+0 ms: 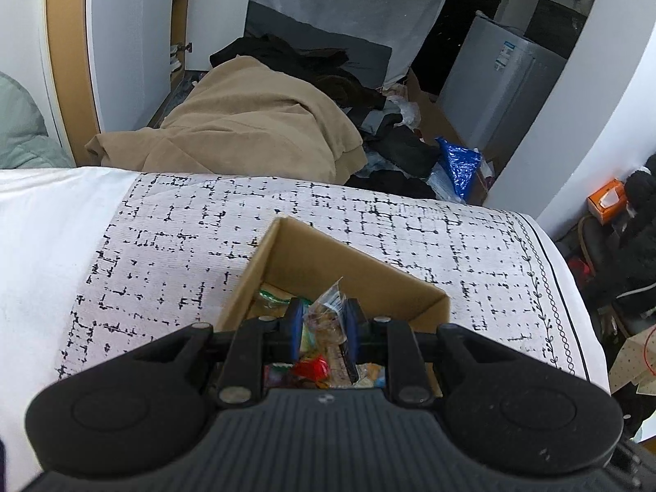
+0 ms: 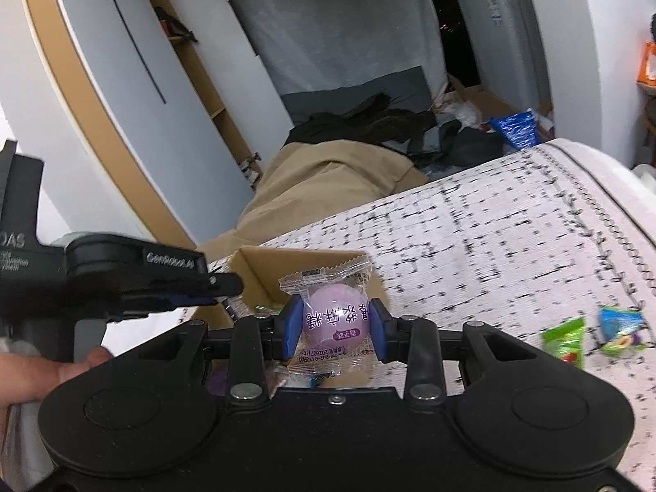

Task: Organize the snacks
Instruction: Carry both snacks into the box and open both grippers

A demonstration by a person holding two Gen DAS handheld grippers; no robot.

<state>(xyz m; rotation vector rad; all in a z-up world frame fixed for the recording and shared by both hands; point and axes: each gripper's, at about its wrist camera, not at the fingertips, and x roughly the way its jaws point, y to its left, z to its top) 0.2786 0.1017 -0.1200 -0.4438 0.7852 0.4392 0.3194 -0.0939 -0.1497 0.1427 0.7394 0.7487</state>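
Note:
An open cardboard box (image 1: 348, 274) sits on the patterned cloth and holds several wrapped snacks. My left gripper (image 1: 324, 324) hangs over the box, shut on a clear snack packet (image 1: 328, 307). In the right wrist view my right gripper (image 2: 335, 324) is shut on a clear packet with a purple ball snack (image 2: 334, 315), just above the near side of the same cardboard box (image 2: 262, 274). The left gripper (image 2: 213, 287) reaches in from the left over the box. A green snack packet (image 2: 563, 340) and a blue snack packet (image 2: 621, 330) lie on the cloth to the right.
A hand (image 2: 49, 373) holds the left gripper's handle. The white bed with its patterned cloth (image 1: 410, 221) ends at a far edge; beyond it lie a tan blanket (image 1: 254, 123), dark clothes, a blue bag (image 1: 461, 164) and a grey cabinet (image 1: 504, 94).

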